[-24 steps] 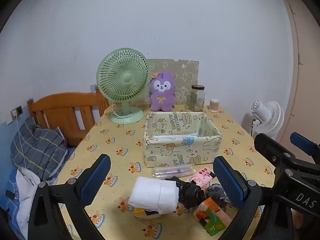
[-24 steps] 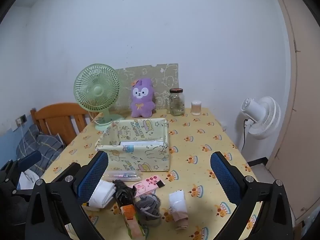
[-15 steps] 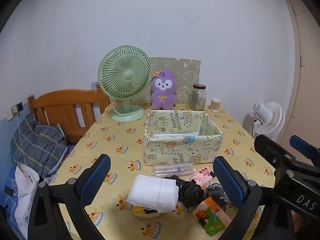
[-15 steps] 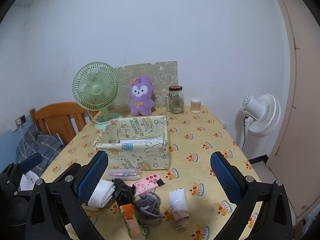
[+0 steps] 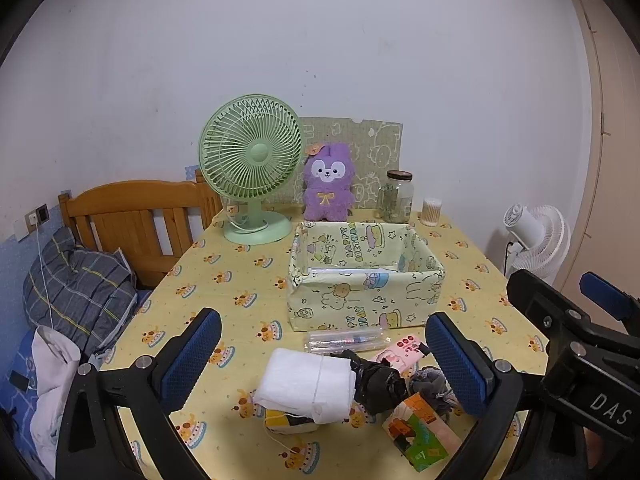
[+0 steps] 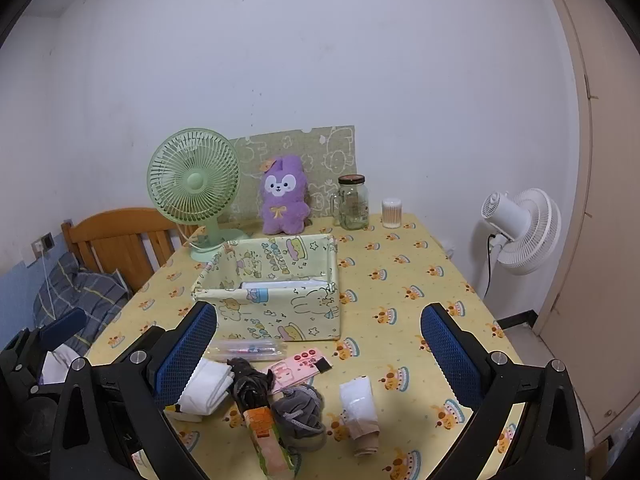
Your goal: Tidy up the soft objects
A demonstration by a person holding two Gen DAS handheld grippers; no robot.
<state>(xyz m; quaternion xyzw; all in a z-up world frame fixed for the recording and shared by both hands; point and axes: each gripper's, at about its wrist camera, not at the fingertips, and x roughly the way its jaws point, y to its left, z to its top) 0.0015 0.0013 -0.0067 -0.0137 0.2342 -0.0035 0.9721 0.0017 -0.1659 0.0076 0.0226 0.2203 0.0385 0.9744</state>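
- The left claw (image 5: 320, 364) hangs wide apart and empty above the near edge of the desk (image 5: 240, 280); the right claw (image 6: 320, 356) is likewise spread wide with nothing between its pads.
- The fabric storage box (image 5: 364, 280) sits mid-desk; only something flat and white lies on its floor, so by my reading little or nothing has been sorted yet.
- Waiting in a cluster between the box and the near edge: a folded white cloth (image 5: 306, 384), a black crumpled bundle (image 5: 376, 380), a grey knitted piece (image 6: 298, 412), and a rolled white-and-beige sock (image 6: 360, 412) a little apart toward the right edge.
- Mixed among them are harder things: a clear pen case (image 5: 344, 340), a pink card (image 6: 300, 366) and a small orange carton (image 6: 268, 440), which likely stay out.
- A purple plush toy (image 5: 328, 188) stands at the far edge, behind the box.
- Nearly all of the work appears left.
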